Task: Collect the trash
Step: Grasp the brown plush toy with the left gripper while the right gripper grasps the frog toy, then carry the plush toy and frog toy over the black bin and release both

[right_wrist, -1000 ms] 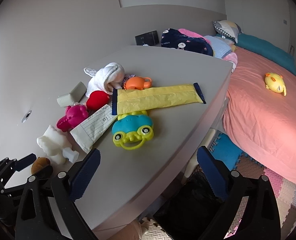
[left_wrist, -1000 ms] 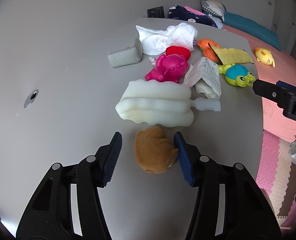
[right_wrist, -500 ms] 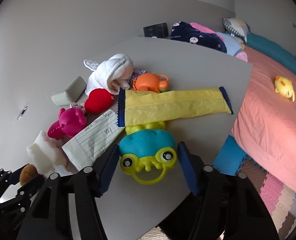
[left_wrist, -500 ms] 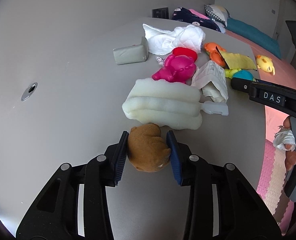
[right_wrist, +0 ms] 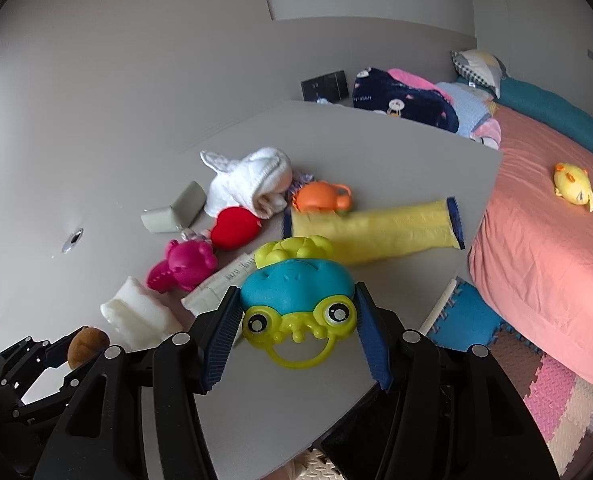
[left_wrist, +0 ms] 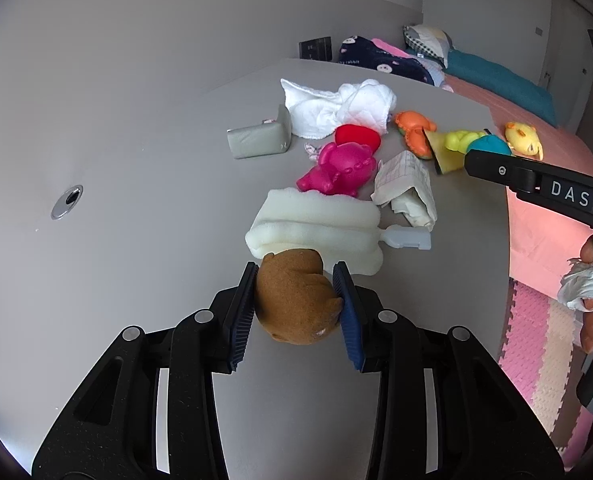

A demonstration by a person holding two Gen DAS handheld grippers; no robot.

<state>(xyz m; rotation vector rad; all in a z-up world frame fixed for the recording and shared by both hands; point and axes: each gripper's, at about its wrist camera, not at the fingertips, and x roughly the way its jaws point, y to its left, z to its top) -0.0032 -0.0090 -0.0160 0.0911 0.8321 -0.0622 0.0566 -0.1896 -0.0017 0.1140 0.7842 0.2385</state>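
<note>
Your left gripper (left_wrist: 296, 300) jaws are clenched on the brown toy (left_wrist: 296, 300) at the counter's (left_wrist: 136, 240) six o'clock; your right gripper (right_wrist: 296, 328) grips the frog toy (right_wrist: 298, 300). Next, I judge, lift both clear toward wherever you're collecting.

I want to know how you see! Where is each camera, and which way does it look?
Left wrist: sits on the left gripper, looking down along its fingers at the brown toy it grips; a hand shows.
Right wrist: sits on the right gripper, looking down at the frog toy it grips.
Both see the grey table, pink toy and white sponge.
</note>
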